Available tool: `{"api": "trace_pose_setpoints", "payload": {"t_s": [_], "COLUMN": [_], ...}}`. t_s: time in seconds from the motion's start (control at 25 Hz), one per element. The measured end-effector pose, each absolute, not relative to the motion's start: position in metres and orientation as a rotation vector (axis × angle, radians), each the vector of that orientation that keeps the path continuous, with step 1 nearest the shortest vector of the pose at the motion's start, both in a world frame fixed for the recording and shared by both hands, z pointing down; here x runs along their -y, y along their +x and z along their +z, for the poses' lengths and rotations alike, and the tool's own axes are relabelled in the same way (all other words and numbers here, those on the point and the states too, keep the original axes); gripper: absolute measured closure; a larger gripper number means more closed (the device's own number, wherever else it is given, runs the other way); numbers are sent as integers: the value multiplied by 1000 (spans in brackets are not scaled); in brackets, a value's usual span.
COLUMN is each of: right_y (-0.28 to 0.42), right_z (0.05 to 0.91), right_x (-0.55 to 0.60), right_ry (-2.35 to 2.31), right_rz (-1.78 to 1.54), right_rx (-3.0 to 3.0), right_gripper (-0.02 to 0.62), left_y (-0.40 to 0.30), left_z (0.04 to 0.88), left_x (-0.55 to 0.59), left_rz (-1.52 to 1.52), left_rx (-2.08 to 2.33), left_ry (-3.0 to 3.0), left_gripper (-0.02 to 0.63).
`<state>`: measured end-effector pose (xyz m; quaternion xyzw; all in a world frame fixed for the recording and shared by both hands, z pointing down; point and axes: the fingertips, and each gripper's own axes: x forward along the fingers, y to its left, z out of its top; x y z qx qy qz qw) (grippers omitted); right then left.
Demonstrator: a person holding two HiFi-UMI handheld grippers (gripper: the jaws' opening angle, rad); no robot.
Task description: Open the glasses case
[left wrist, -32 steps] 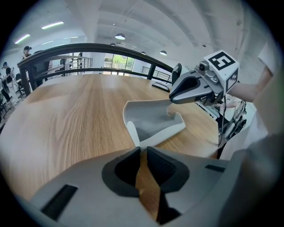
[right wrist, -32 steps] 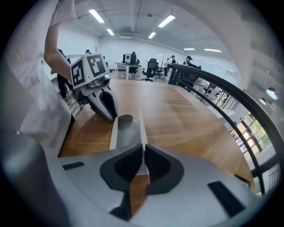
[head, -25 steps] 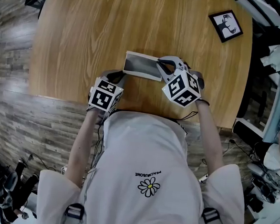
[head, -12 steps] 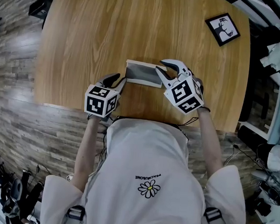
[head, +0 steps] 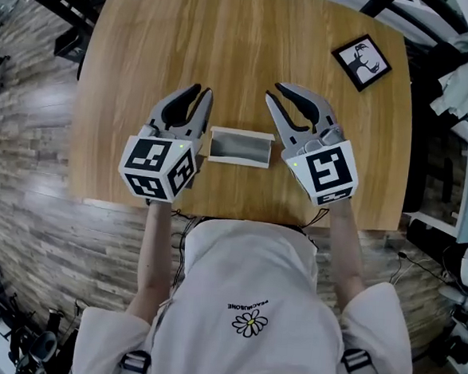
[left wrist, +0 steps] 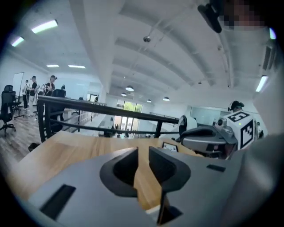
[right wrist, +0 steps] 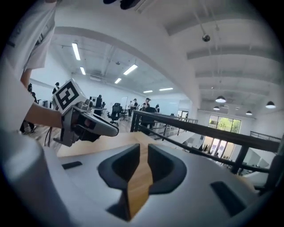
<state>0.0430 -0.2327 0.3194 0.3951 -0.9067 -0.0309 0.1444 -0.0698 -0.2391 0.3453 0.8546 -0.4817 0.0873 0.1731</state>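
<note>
The glasses case (head: 238, 146) lies on the round wooden table (head: 148, 40) near its front edge, its grey lining showing inside a cream rim. My left gripper (head: 201, 92) hovers left of it and my right gripper (head: 274, 92) right of it, both raised and clear of the case. In the left gripper view the left gripper (left wrist: 143, 164) has its jaws closing, a narrow gap left and nothing between them. The right gripper (right wrist: 143, 162) looks the same in its own view, closing on nothing. Neither gripper view shows the case.
A black-framed picture (head: 361, 62) lies at the table's far right. A dark railing (left wrist: 111, 113) runs beyond the far edge, and people stand far back in the room. Clutter and cables sit on the floor at the right (head: 452, 261).
Both grippers have let go of the case and lifted up off the table, tipping from pointing down to nearly level. The case stays on the table between them.
</note>
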Motion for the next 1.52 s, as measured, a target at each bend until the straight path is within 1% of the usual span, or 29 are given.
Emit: {"api": "trace_pose_setpoints", "payload": {"t_s": [0.12, 0.24, 0.4, 0.52, 0.72, 1.52], "right_y": [55, 72, 92, 99, 101, 112], "right_z": [282, 255, 238, 235, 236, 236], "right_x": [238, 241, 237, 231, 224, 218], "right_ry": [1306, 1499, 1702, 1776, 1821, 1824], "right_rz": [-145, -201, -177, -165, -121, -178], "right_rx": [2656, 2629, 2618, 2608, 2603, 2528], "right_gripper": [585, 588, 589, 588, 589, 590], "left_y": [-62, -57, -60, -57, -49, -42], "left_z": [298, 260, 220, 204, 201, 207], "left_x": [249, 251, 243, 235, 230, 232], "left_rz": [119, 55, -118, -155, -146, -148], "left_rx": [1436, 1524, 1652, 1722, 1760, 1717], "left_ry": [2500, 2554, 2554, 2598, 2654, 2652], "left_gripper": [537, 540, 574, 589, 589, 589]}}
